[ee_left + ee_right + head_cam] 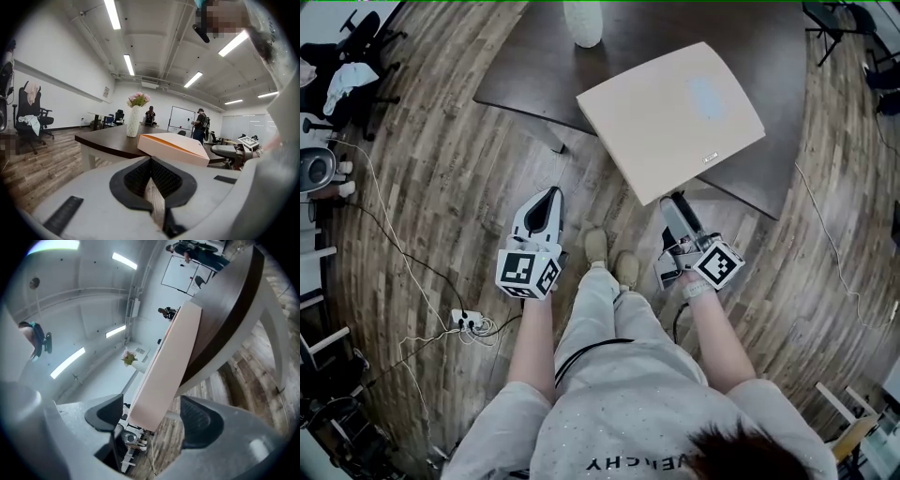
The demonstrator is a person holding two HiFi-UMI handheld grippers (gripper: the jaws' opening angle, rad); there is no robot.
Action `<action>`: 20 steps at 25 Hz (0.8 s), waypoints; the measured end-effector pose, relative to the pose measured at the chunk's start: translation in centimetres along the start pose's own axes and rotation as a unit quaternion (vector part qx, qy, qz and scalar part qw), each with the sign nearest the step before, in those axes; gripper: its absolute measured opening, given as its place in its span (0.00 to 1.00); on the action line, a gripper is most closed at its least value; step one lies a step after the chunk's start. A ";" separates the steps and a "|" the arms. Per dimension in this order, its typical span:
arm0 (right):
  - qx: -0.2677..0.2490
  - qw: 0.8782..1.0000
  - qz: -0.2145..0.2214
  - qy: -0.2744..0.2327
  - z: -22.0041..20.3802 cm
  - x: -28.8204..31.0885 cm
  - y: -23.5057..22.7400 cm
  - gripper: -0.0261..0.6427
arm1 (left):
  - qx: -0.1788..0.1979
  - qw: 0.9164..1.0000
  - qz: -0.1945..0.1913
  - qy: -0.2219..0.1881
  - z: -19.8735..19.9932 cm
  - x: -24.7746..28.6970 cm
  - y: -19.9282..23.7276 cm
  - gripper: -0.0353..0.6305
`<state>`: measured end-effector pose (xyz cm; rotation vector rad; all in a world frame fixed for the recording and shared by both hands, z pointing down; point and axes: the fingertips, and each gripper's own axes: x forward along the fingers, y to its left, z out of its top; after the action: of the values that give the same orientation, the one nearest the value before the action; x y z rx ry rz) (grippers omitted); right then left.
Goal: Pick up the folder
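Note:
The folder is a flat beige case lying on the dark table, with its near corner hanging past the table's edge. In the left gripper view the folder shows ahead and to the right. My right gripper is rolled on its side at that overhanging corner. In the right gripper view the folder's edge runs between the two pads with a gap on each side, and the right gripper stands open. My left gripper hangs over the floor short of the table, its jaws together and empty.
A white vase with flowers stands on the table's far side. A table leg is ahead of the left gripper. A power strip with cables lies on the wood floor at left, beyond it office chairs. People stand far off.

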<state>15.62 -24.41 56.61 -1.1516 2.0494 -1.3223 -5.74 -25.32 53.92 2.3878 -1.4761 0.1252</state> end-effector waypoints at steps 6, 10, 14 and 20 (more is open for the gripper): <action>0.059 0.998 -0.002 -0.020 0.1 2.5 -1.3 0.64 | -0.008 1.000 -0.005 0.011 -0.5 1.3 2.1 0.05; 0.089 0.995 0.005 -0.037 0.3 3.6 -2.0 0.64 | -0.015 1.000 -0.001 0.022 -1.5 1.6 3.3 0.05; 0.108 0.993 0.016 -0.043 0.5 4.8 -2.2 0.64 | -0.018 1.000 0.003 0.026 -1.9 1.9 4.7 0.05; 0.127 0.990 0.020 -0.051 1.2 6.6 -2.9 0.64 | -0.027 0.999 0.010 0.028 -2.2 2.8 6.8 0.05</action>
<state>13.98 -31.05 59.09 -1.0375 1.7628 -1.4250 -10.21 -29.80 58.27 2.3084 -1.4598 0.1545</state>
